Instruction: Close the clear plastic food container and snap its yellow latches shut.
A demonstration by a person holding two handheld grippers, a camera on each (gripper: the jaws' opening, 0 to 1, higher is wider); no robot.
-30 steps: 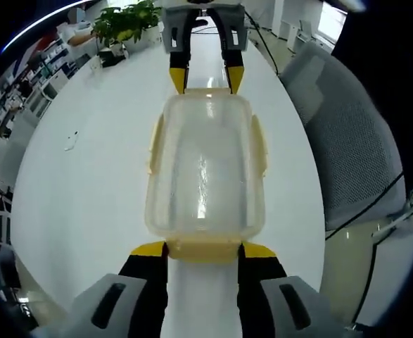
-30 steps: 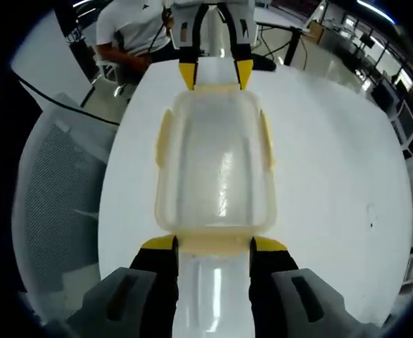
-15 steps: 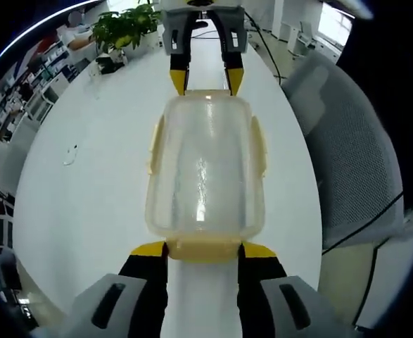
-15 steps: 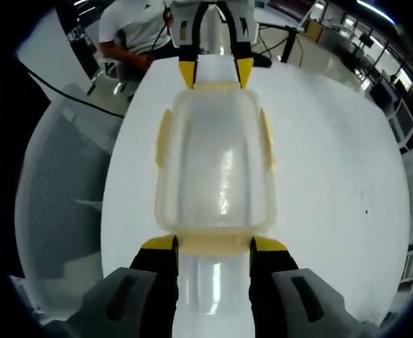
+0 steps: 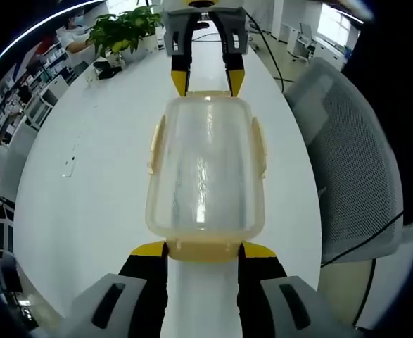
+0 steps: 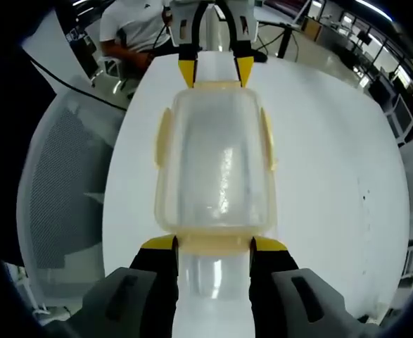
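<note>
Your left gripper (image 5: 202, 250) and right gripper (image 6: 212, 245) face off along the container's (image 5: 206, 165) long axis, jaws spread, each straddling an end latch (image 5: 203, 248)

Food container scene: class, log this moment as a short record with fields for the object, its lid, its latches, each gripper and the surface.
object: clear plastic food container
lid: on
latches: yellow latches at both ends and both long sides
left gripper: jaws either side of near end latch
right gripper: jaws either side of opposite end latch
surface: white table
nearby: grey mesh chair, potted plant
</note>
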